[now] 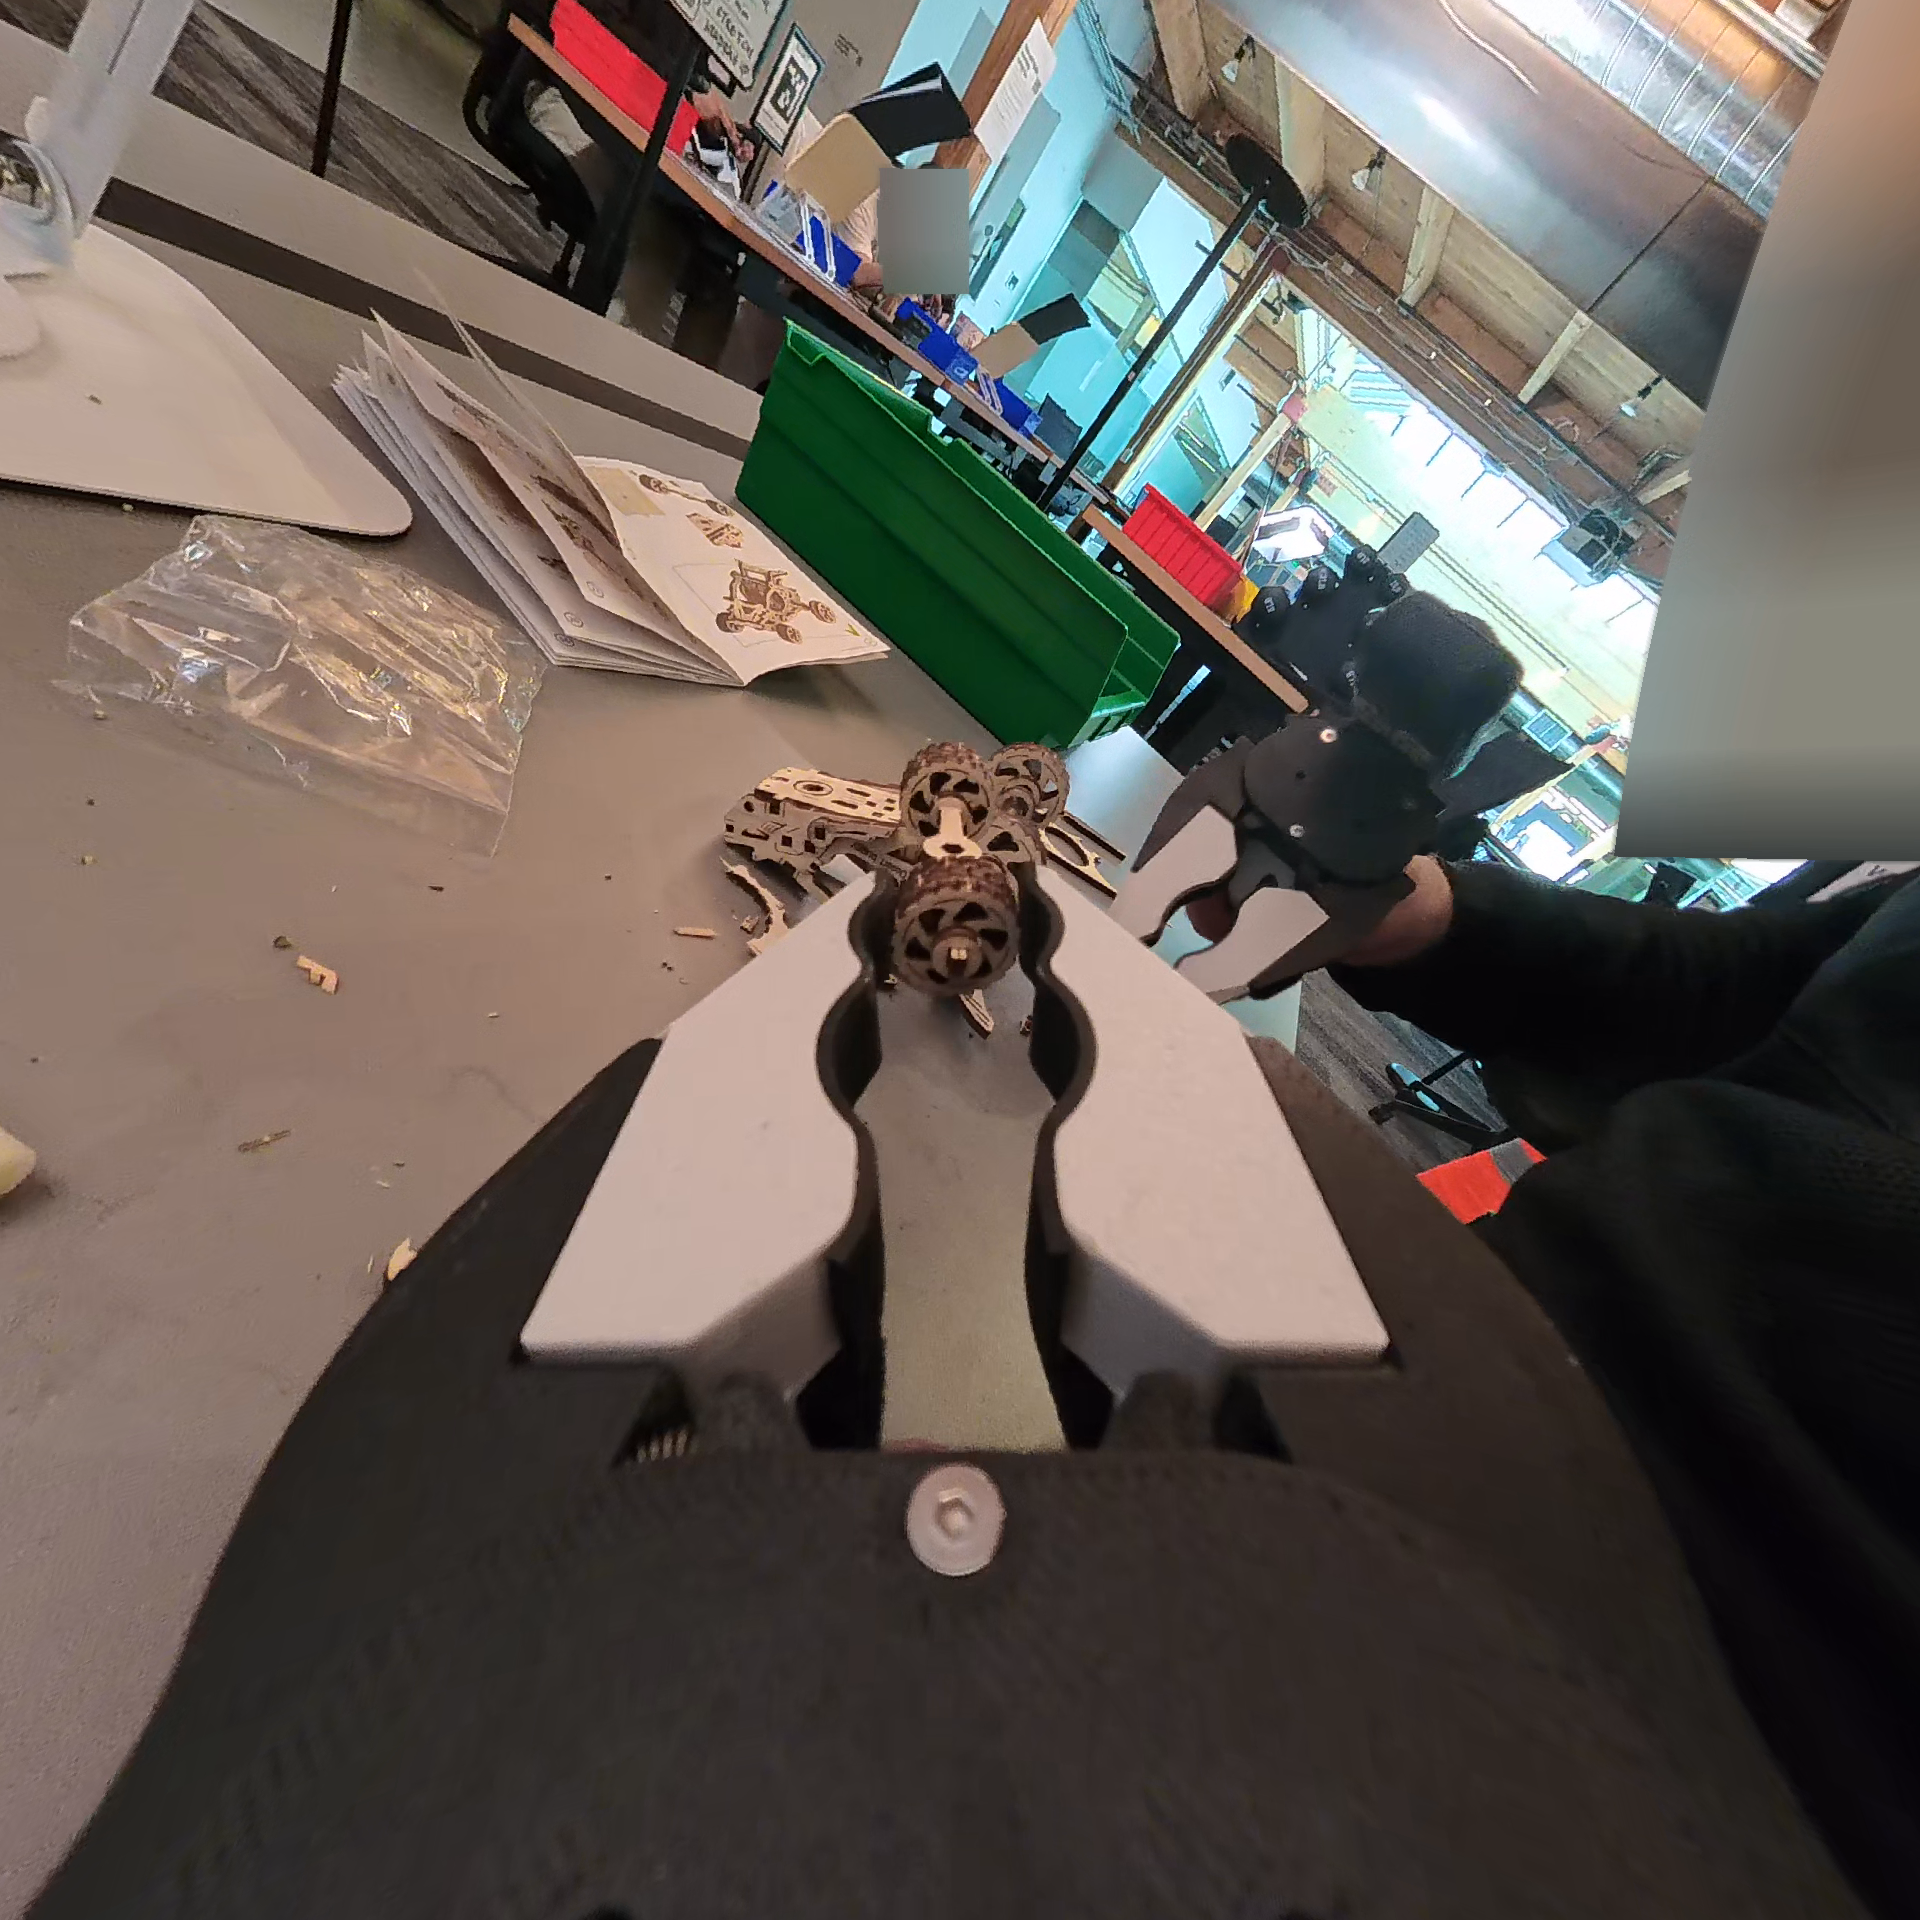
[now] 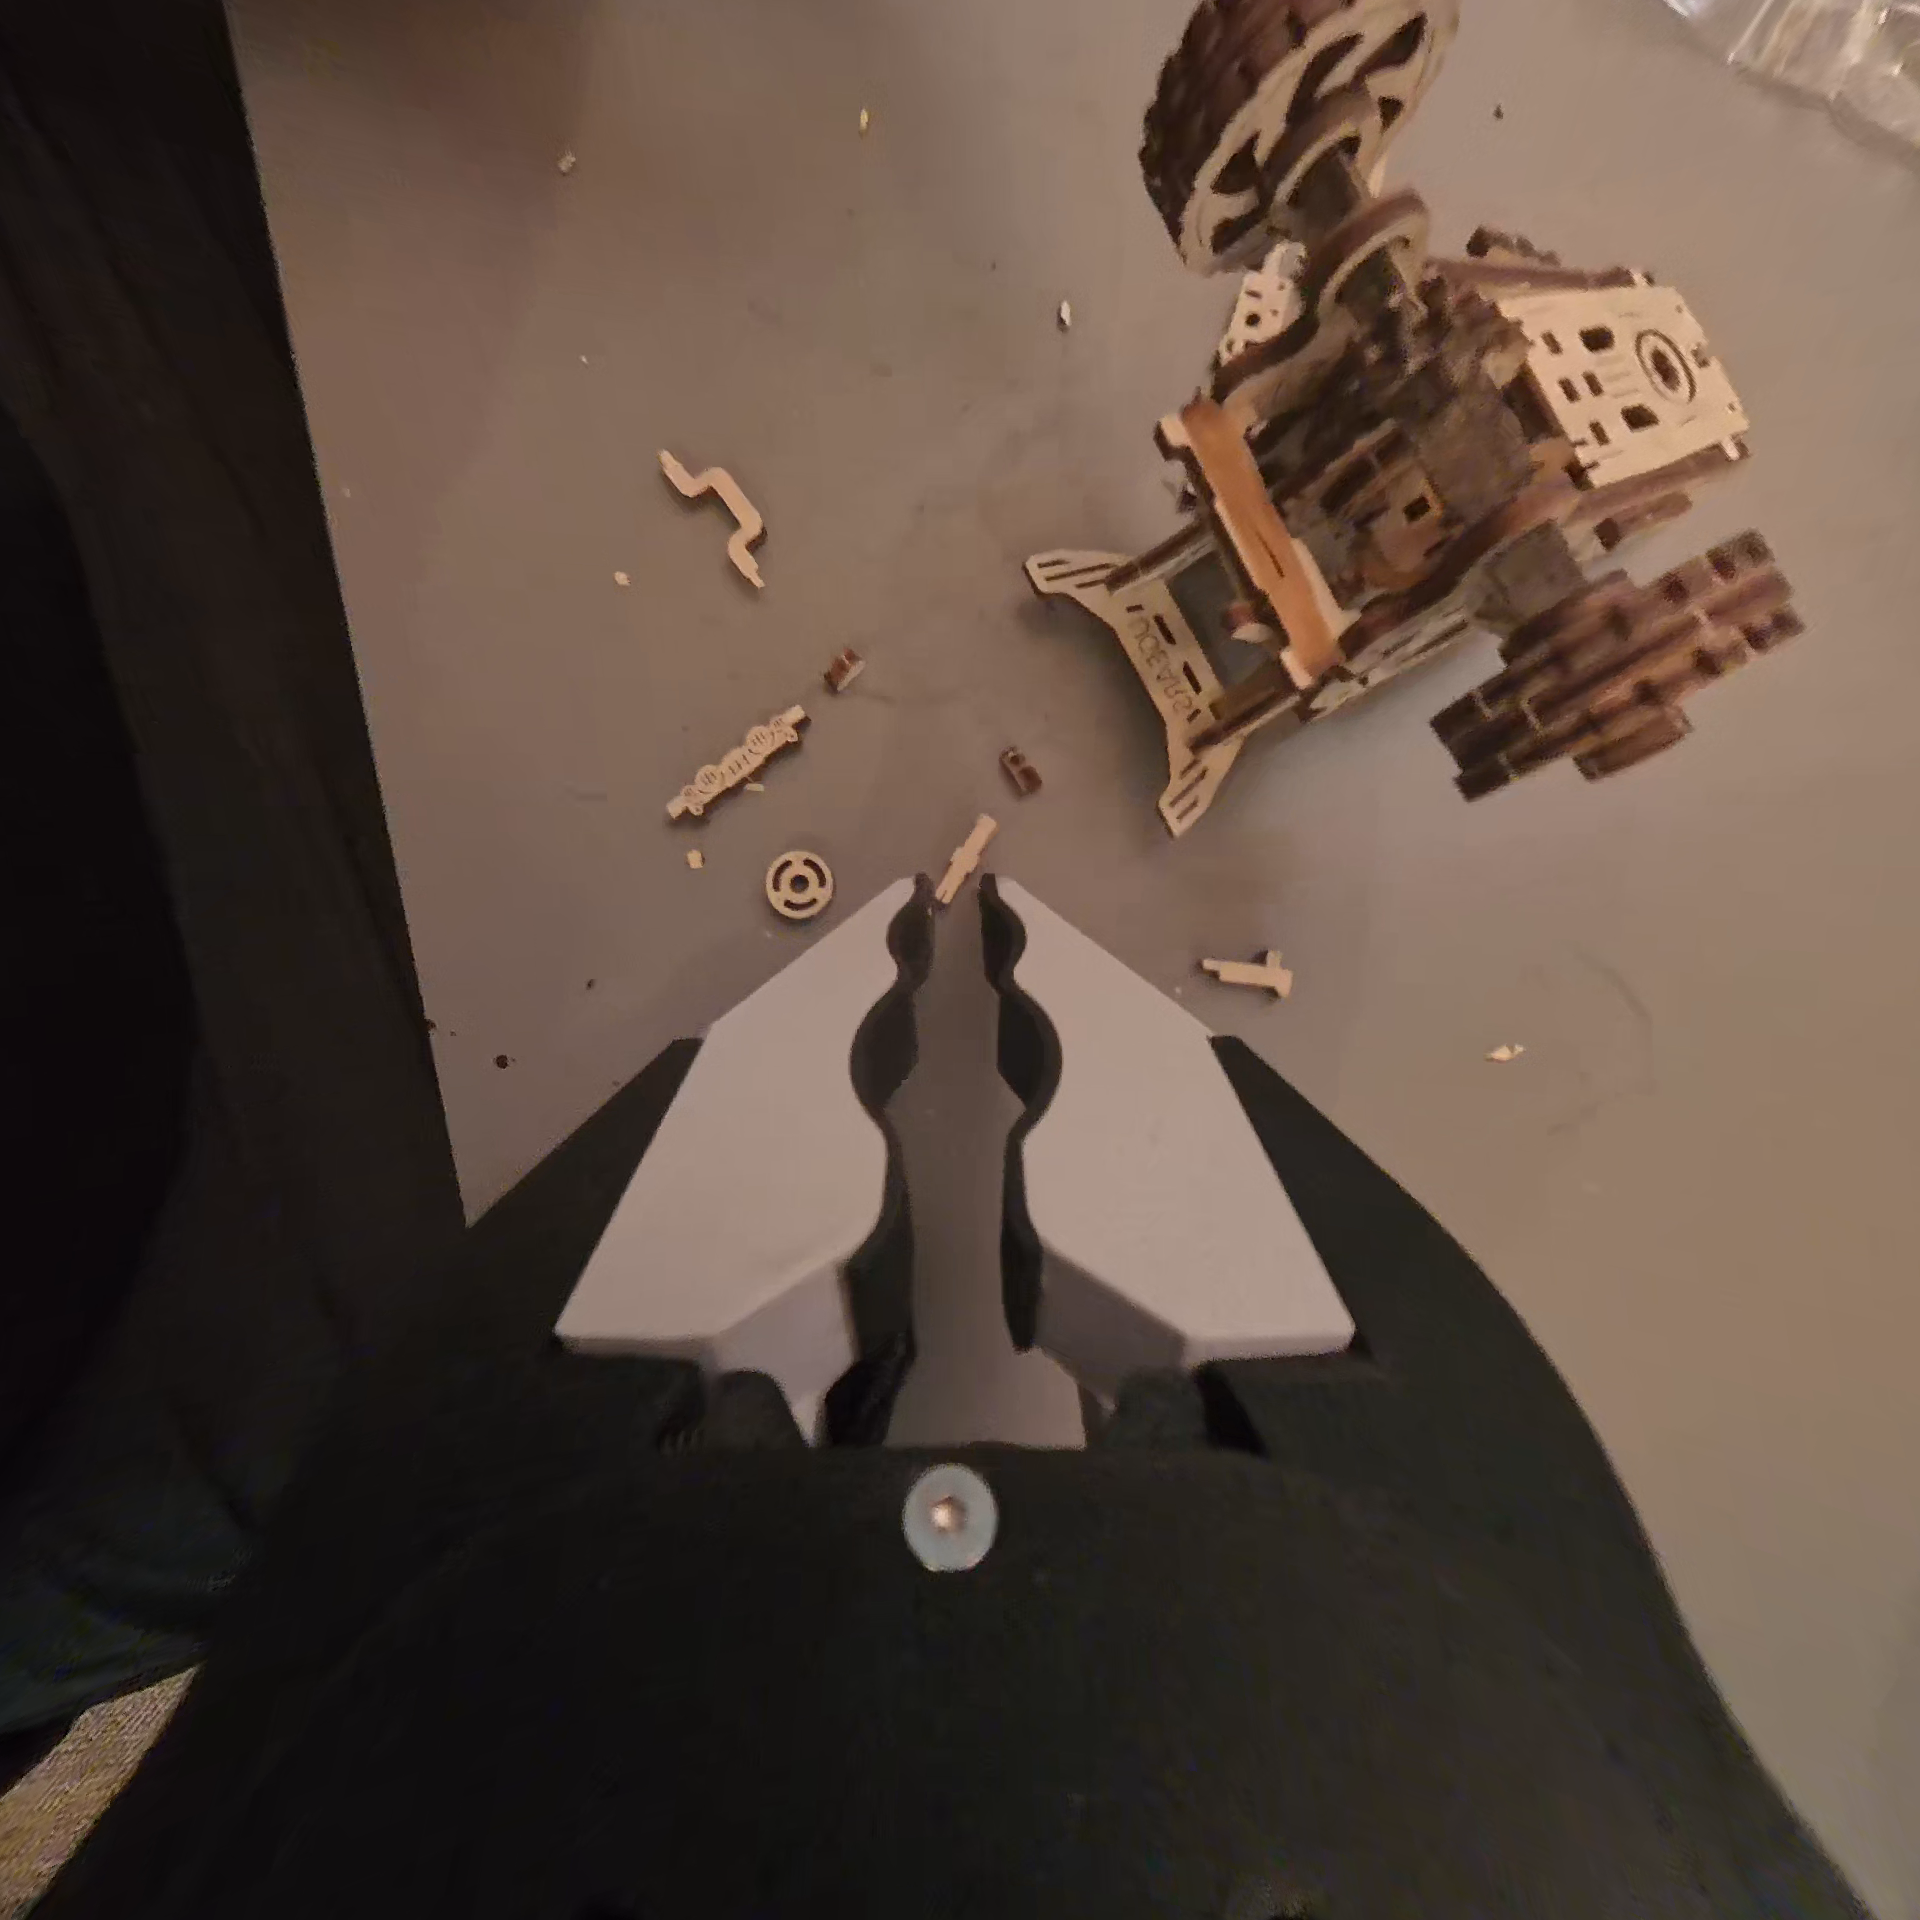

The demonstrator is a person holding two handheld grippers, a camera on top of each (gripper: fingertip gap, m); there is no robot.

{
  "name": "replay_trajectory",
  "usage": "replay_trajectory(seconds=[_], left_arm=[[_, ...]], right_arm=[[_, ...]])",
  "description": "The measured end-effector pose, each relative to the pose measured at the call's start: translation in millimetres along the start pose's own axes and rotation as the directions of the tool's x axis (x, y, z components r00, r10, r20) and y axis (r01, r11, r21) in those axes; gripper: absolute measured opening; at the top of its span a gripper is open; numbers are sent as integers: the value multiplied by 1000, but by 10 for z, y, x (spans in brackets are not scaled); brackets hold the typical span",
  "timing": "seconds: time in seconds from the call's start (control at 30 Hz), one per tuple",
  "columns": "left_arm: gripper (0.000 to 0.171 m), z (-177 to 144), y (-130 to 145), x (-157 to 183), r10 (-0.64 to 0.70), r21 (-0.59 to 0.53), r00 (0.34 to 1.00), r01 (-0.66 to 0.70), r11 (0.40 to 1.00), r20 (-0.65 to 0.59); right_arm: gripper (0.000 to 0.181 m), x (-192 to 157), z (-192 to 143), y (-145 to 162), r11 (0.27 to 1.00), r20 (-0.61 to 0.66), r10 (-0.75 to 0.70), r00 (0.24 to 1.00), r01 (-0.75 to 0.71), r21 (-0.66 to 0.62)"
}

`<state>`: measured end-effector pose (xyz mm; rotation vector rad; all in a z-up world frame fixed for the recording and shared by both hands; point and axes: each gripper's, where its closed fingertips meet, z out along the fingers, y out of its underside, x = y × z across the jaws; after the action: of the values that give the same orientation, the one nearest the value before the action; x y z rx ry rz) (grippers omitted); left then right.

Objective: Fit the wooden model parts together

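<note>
1. A grey worktable [image 2: 727,260] in an open workshop holds the parts.
2. The wooden model car [image 2: 1434,488] lies on it, a wheel [image 1: 954,928] clamped in the left gripper [image 1: 951,935].
3. The right gripper [image 2: 951,894], fingers slightly apart, straddles a small peg [image 2: 966,857]: picking likely comes next, needing a precise pinch.
4. A ring [image 2: 799,885] and scraps lie nearby.

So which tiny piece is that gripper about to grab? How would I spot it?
Find the big wooden model car on the grey table. Below it, at the right gripper tips, lies a pale peg. Unlike the round ring beside it, it's a straight stick.
</note>
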<state>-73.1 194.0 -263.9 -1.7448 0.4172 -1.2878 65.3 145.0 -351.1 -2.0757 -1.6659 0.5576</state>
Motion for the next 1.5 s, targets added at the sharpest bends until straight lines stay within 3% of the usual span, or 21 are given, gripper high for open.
replay_trajectory(seconds=[0.17,0.33,0.6,0.77,1.0,1.17,1.23,1.5], left_arm=[[21,8,12,6,4,-9,1000,-4,1000,-1],[21,26,18,-5,1,-6,1000,-1,1000,-6],[20,24,8,3,-3,2,1000,3,1000,-16],[20,28,12,4,-7,8,1000,7,1000,-19],[20,22,14,23,0,10,1000,0,1000,-20],[20,30,28,39,5,5,1000,-5,1000,-20],[21,36,43,45,18,1,1000,-18,1000,-17],[21,-100,80,23,39,-21,996,-37,999,75]], right_arm=[[10,-66,-76,-204,998,6,-16,1000,16,64],[6,-172,113,-403,995,46,-56,997,52,84],[0,-89,219,-300,996,23,-76,997,75,40],[0,-141,158,-420,992,48,-67,997,62,113],[0,-122,224,-301,992,21,-116,993,115,53],[0,-127,134,-433,985,20,-108,994,104,138],[0,-151,188,-400,986,24,-128,991,125,114],[0,-92,153,-349,985,1,-139,990,138,100]])
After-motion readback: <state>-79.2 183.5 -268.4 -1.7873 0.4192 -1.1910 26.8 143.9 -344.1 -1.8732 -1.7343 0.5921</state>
